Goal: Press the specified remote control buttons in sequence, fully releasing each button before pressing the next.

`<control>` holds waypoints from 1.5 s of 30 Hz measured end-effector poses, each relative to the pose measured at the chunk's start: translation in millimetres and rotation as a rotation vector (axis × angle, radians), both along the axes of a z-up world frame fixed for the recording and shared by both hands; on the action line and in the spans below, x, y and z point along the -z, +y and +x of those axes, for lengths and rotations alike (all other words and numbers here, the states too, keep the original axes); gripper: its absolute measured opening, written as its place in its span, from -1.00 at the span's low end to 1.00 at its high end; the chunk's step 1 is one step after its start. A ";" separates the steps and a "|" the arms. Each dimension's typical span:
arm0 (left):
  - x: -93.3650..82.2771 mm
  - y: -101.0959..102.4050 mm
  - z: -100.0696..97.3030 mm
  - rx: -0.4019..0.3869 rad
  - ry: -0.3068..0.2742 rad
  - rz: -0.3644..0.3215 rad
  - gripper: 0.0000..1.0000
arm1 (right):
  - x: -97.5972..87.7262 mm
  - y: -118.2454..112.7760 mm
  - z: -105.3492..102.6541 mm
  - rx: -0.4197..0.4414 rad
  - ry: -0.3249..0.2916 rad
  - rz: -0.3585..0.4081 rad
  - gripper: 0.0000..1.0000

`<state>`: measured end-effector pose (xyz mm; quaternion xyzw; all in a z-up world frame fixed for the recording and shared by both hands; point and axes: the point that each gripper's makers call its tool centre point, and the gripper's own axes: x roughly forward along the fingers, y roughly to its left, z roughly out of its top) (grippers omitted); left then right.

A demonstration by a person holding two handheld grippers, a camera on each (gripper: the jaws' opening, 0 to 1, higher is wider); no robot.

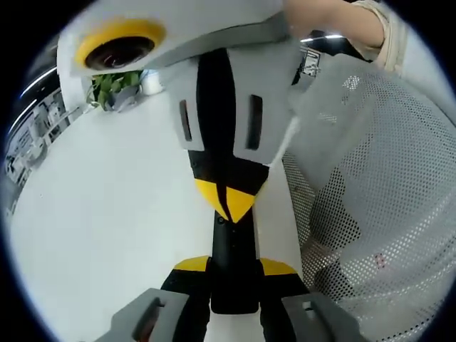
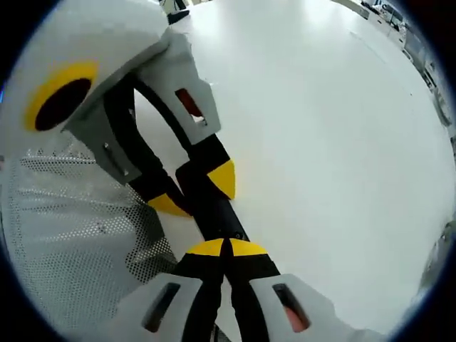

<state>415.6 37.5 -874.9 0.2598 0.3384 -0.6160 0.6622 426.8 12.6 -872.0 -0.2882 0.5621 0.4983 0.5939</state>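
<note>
A slim black remote control (image 1: 235,239) lies lengthwise on the white table (image 1: 107,214). My left gripper (image 1: 235,265) is shut on its near end, one yellow tip on each side. From the top of the left gripper view comes my right gripper (image 1: 226,199), jaws shut, its yellow tips down on the remote's upper face. In the right gripper view my right gripper (image 2: 228,247) has its tips together against the remote (image 2: 222,222). Beyond it the left gripper (image 2: 196,192) clasps the remote from both sides. The buttons are hidden.
A white perforated mesh basket (image 1: 385,178) stands right beside the remote, seen as the basket (image 2: 71,235) in the right gripper view. A potted green plant (image 1: 114,85) sits at the far table edge. A person's hand (image 1: 342,21) holds the right gripper. Bare table (image 2: 320,142) spreads to the other side.
</note>
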 end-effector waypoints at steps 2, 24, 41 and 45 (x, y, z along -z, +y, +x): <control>0.1 -0.2 0.0 -0.001 0.000 0.000 -0.51 | 0.0 -0.3 -0.2 0.002 0.003 0.007 -1.00; -0.3 1.2 0.0 -0.053 -0.011 -0.099 -0.51 | -0.9 3.5 5.1 0.090 0.129 0.063 -1.00; -1.2 -0.4 -0.3 -0.045 -0.034 -0.125 -0.51 | 2.9 3.8 8.3 0.259 0.180 -0.145 -1.00; -1.3 -0.7 0.0 -0.048 -0.031 -0.127 -0.51 | 3.1 3.5 8.0 0.191 0.134 -0.200 -1.00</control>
